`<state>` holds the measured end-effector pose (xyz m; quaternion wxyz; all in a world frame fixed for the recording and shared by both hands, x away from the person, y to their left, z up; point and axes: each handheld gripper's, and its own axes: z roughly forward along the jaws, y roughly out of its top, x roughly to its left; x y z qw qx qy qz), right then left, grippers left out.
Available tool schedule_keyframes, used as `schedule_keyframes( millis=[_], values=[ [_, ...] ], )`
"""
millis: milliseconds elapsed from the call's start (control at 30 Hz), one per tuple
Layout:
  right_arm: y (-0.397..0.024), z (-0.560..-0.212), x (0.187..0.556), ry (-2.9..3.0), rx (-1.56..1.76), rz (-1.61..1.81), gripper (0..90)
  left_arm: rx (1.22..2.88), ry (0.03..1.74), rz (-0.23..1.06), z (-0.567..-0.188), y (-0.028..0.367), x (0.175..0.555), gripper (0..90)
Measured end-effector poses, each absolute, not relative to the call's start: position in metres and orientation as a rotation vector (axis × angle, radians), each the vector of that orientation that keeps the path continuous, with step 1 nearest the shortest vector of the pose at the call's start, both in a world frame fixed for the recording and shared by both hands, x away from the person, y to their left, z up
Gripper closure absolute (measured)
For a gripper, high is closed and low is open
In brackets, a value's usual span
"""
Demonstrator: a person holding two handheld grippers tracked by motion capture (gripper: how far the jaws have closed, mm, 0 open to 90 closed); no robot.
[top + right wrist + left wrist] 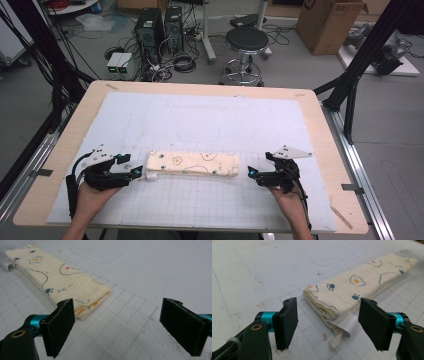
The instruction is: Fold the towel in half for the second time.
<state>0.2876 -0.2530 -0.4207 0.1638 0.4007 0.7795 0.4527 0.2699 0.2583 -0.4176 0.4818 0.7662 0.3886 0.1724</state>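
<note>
High view first: my wooden table (60,150) carries a big white gridded mat (200,120), and on the near half of that mat lies a cream muslin cloth (192,163) folded into a long narrow strip, printed with fried eggs and blue paw prints, running from side to side between my two hands. My left gripper (131,167) sits just off the cloth's left end, and my right gripper (251,172) sits just off its right end, both low over the mat and pointing inward at the strip. Seen from the left gripper view, my left gripper (329,325) is released, jaws spread wide with nothing pressed between them; the folded end of the cloth (352,287) lies just beyond the tips, and a small white label (345,323) and a loop of tape stick out from under it. Seen from the right gripper view, my right gripper (130,327) is likewise released, jaws wide apart over bare mat, with the corner of the cloth (62,280) beside the left jaw, its stacked layers showing at the edge.
</note>
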Motion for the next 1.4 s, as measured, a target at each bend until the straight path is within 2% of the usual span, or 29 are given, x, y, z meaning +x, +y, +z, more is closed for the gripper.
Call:
schedule_keyframes(
  millis=[1400],
  values=[
    [-0.272,-0.419,0.249,2.180,1.135,1.279,12.3,1.899,0.962,0.454,-0.421,0.268,0.231,28.9]
  ],
)
